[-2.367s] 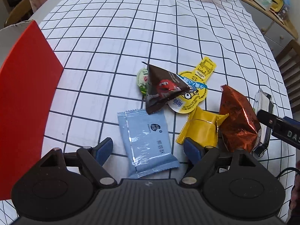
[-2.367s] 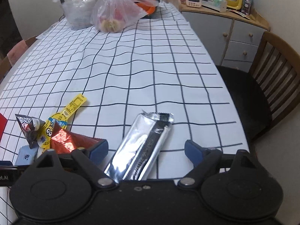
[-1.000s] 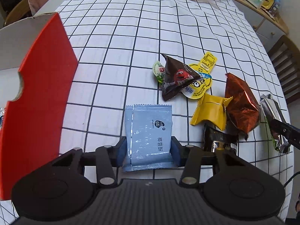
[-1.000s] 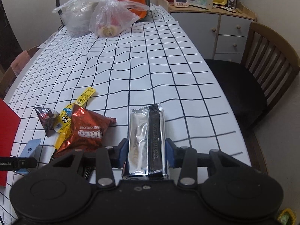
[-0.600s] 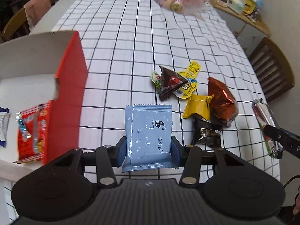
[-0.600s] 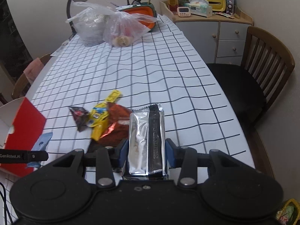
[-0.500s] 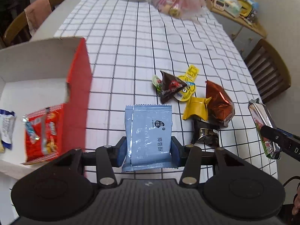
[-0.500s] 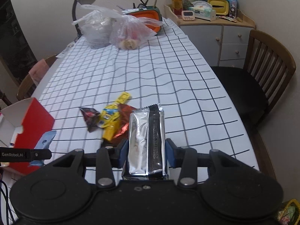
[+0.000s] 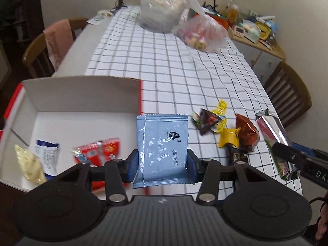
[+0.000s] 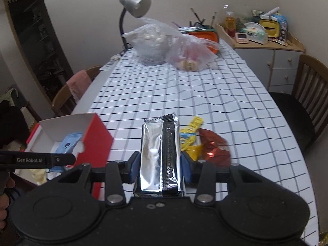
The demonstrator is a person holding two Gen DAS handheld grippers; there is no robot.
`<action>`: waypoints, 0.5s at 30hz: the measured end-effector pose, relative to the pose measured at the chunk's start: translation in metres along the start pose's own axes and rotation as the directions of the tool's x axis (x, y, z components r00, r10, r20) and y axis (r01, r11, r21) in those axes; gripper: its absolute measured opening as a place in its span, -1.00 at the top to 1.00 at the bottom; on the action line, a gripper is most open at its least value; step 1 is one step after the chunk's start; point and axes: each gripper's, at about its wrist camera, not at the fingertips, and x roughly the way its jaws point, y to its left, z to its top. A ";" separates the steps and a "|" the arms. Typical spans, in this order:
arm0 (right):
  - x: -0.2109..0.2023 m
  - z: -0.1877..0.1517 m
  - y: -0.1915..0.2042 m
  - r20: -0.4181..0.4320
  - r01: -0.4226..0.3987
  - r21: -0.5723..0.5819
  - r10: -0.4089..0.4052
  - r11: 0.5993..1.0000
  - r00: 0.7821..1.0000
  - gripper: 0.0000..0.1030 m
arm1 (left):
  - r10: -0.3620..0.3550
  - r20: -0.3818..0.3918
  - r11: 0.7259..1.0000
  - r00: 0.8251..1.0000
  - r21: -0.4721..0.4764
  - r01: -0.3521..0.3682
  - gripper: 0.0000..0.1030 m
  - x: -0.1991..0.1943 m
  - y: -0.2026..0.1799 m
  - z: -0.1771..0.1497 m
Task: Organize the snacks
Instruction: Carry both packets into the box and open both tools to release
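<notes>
Left wrist view: a light blue packet (image 9: pixel 163 147) is being gripped by the left gripper (image 9: pixel 162 167), clenched on its lower sides, above the near right corner of the red box (image 9: pixel 82 100).
Right wrist view: a silver packet (image 10: pixel 161 153) is being clamped by the right gripper (image 10: pixel 160 168), held upright over the checked tablecloth (image 10: pixel 184 94).
Box contents: a red-and-white packet (image 9: pixel 96 151), a blue-and-white packet (image 9: pixel 47 153) and a pale yellow packet (image 9: pixel 28 164) are being held inside.
Loose snacks: a brown triangular packet (image 9: pixel 208 121), a yellow packet (image 9: pixel 228 140) and a copper foil bag (image 9: pixel 246 134) are being left clustered on the cloth.
</notes>
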 end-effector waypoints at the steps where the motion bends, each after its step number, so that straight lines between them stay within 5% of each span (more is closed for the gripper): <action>1: 0.001 0.001 0.008 0.000 -0.008 -0.010 0.008 1.000 1.000 0.22 | 0.004 0.006 1.000 1.000 -0.002 -0.004 0.09 -0.003 0.006 0.001; 15: 0.039 0.006 0.117 -0.043 -0.112 -0.164 0.106 0.980 0.993 0.22 | 0.071 0.038 0.996 0.997 -0.057 -0.069 0.09 -0.023 0.090 0.007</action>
